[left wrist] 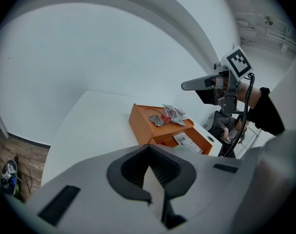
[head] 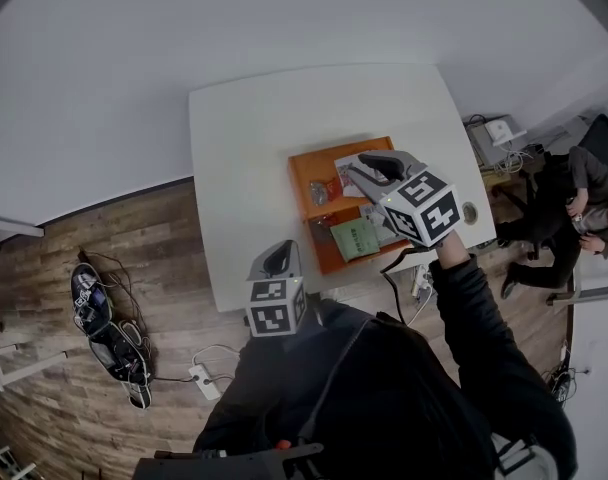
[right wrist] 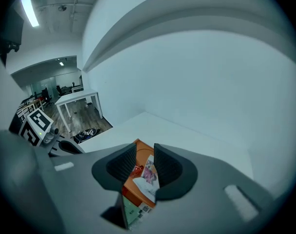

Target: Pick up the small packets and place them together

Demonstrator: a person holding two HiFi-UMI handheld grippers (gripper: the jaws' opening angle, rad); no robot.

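Right gripper (right wrist: 144,151) above orange tray (head: 302,176): jaws apart, nothing gripped. Small packets (left wrist: 173,112) lie in tray. Left gripper (left wrist: 149,149), 7 o'clock of tray: jaws together, empty.

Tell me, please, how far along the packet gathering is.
Done: several packets lie together in the far compartment of the tray, with a green packet in the near one. In hand: nothing; the right gripper hangs open above the tray, and the left gripper is shut and empty. Left: probably moving the green packet to the others.
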